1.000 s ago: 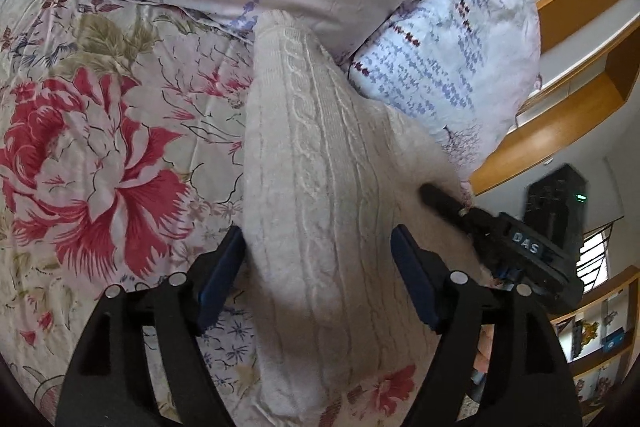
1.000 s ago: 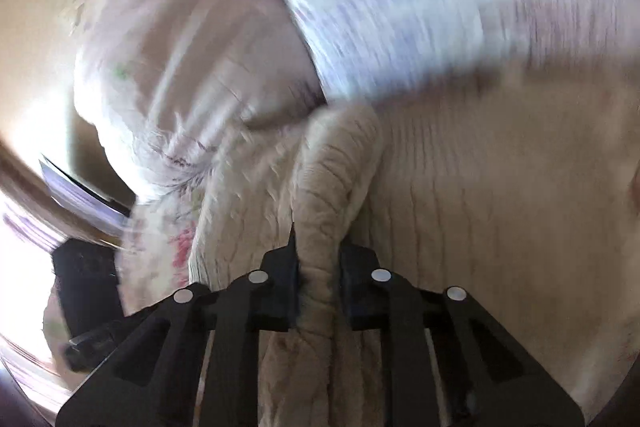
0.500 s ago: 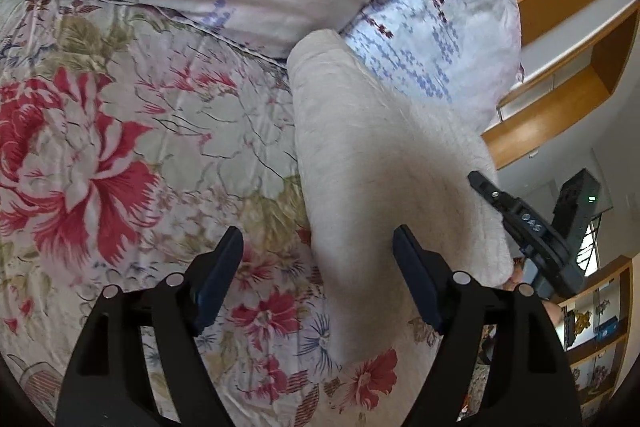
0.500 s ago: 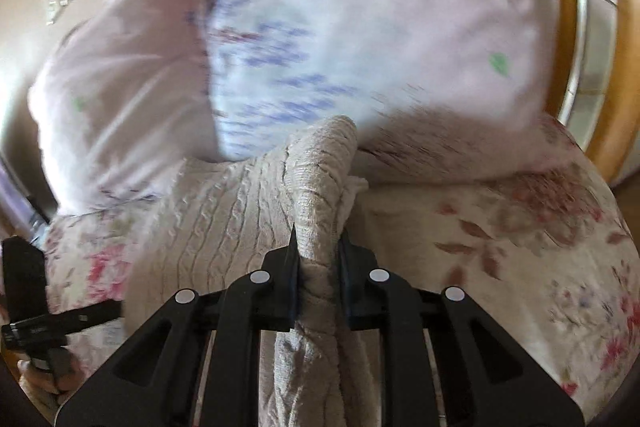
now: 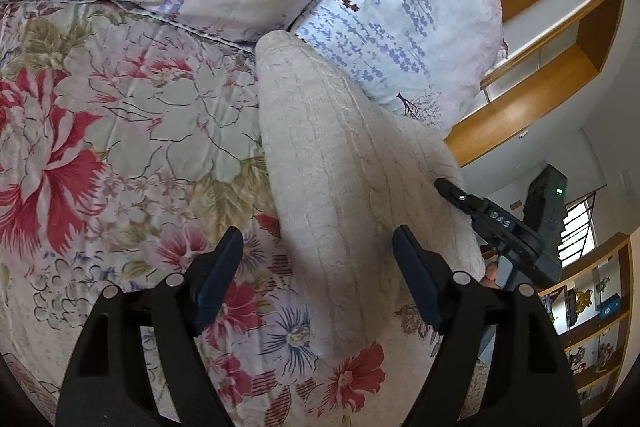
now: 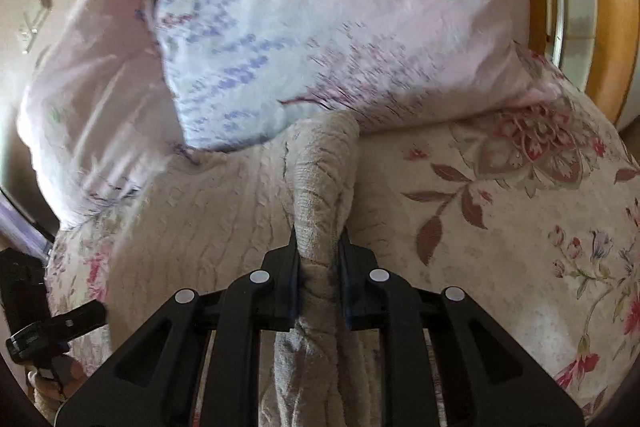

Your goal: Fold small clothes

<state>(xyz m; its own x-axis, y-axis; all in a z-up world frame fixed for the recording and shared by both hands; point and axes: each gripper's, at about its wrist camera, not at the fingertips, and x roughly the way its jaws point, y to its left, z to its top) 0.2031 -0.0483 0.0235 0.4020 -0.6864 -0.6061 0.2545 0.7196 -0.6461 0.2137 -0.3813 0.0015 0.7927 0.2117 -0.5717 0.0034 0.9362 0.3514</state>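
Cream cable-knit sweater, partly lifted off the bed

It is off-white with raised rope-like ribs running along its length. In the left wrist view it stretches as a long band from about 6 o'clock up to a rounded end near 12 o'clock, touching the pillows. In the right wrist view one edge is gathered into a thick upright bunch, with the rest spreading flat toward 9 o'clock.

Daylit, fisheye-warped edges; right wrist view motion-blurred, left sharp.
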